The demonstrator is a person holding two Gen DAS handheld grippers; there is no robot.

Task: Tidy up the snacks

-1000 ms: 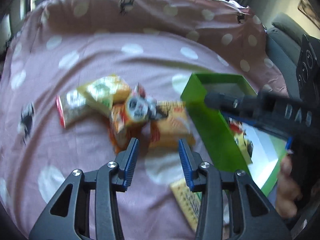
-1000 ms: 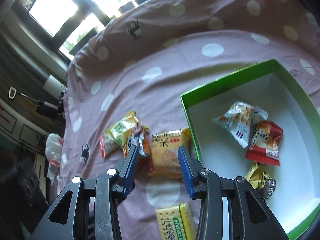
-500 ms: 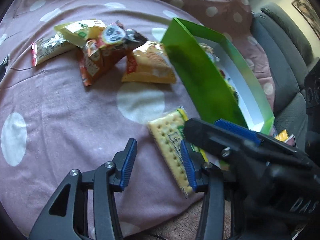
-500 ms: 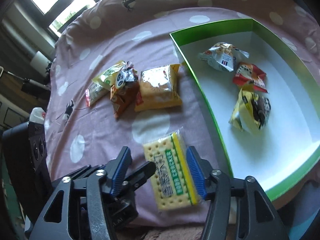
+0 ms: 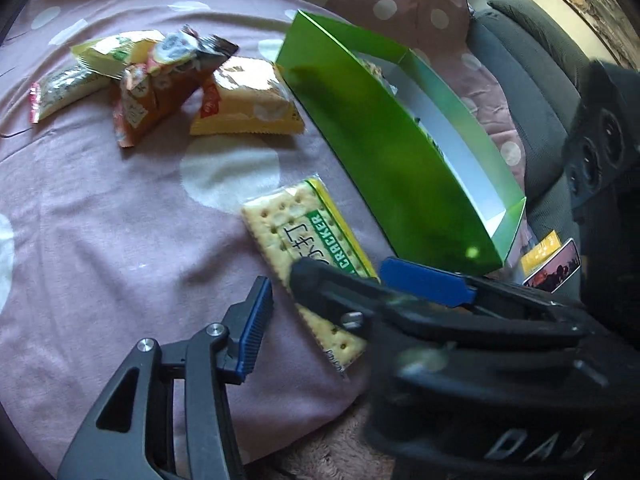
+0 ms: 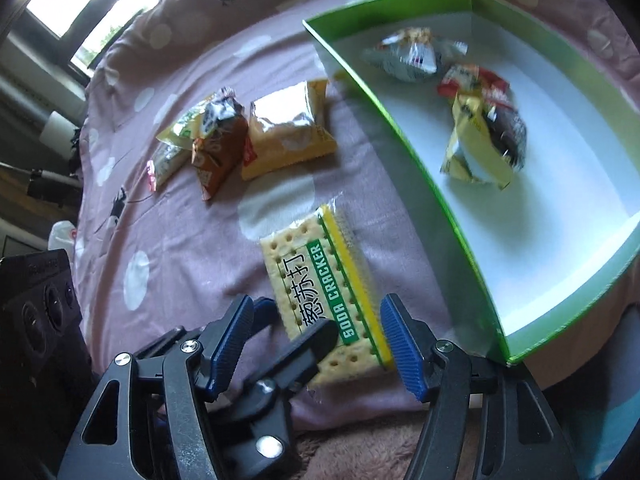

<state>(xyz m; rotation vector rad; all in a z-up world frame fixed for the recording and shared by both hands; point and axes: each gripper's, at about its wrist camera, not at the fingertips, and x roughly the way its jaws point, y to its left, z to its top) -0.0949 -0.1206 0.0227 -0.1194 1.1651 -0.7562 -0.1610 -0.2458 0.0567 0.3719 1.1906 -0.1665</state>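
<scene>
Now right hand-held gripper (image 6: 316, 336) open astride cracker pack (image 6: 324, 292); left hand-held gripper (image 5: 320, 292) open alongside.

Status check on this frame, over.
Both grippers open over soda cracker pack, right gripper straddling it. Left gripper crowds it. Green box alongside.

Left gripper (image 5: 316, 304): matte black skeleton frame with triangular cut-outs, silver screw heads at the joints, ribbed blue pads (image 5: 254, 322) on the fingers. Right gripper (image 6: 316, 344): same build, black arms, silver screws, ridged blue pads (image 6: 400, 352), fine scratches along the frame. In the left view its bulky black body carries raised grey letters, perhaps "DAS", blurred at the edge. A black housing behind each one shows round sockets.
</scene>
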